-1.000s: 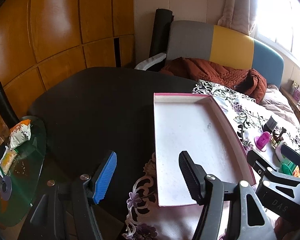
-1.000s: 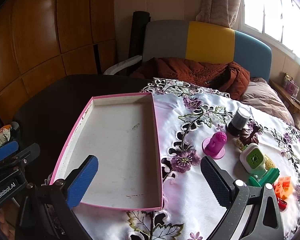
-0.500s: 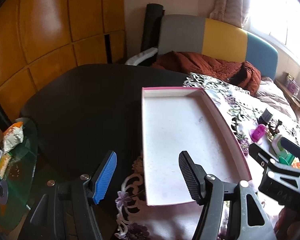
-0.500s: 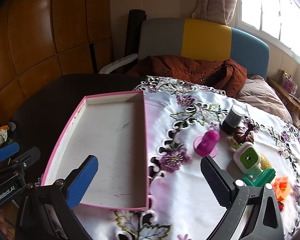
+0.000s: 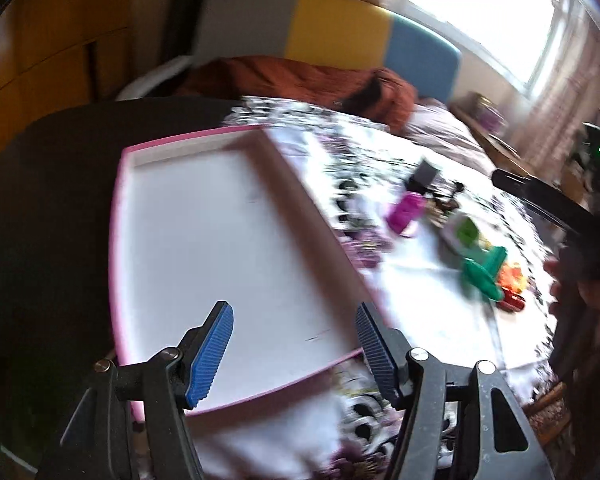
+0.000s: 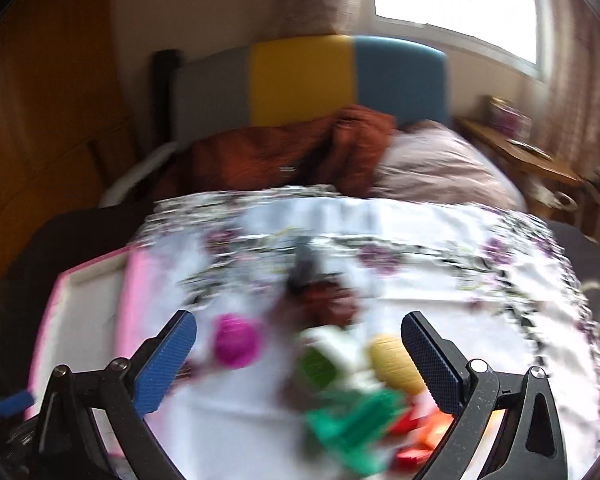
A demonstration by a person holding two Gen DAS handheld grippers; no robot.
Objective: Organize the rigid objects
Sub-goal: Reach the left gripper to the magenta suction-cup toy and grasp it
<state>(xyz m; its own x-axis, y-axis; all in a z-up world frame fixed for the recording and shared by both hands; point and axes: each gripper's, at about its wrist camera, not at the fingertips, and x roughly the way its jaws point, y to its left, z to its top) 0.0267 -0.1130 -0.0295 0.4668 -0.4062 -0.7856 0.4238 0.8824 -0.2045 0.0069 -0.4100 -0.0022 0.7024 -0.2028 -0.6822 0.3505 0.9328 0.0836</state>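
Pink-rimmed and white inside, the tray (image 5: 204, 240) is lying at the counter's (image 5: 40, 200) left side, partly on the flowered cloth (image 6: 480, 320), as I am holding my left gripper (image 5: 292, 348) over its near edge, jaws spread wide and gripping nothing. My right gripper (image 6: 300, 360) is hanging over the cluster of small things on the cloth, jaws likewise wide apart and empty. Between its fingers, through heavy blur, a magenta piece (image 6: 236, 340) is sitting at ten o'clock, a white-and-green block (image 6: 324, 360) at the centre, a yellow piece (image 6: 392, 364) at two o'clock and a green toy (image 6: 352, 424) at six o'clock. From the left wrist view the same cluster is lying at three o'clock of the tray, well apart from it.
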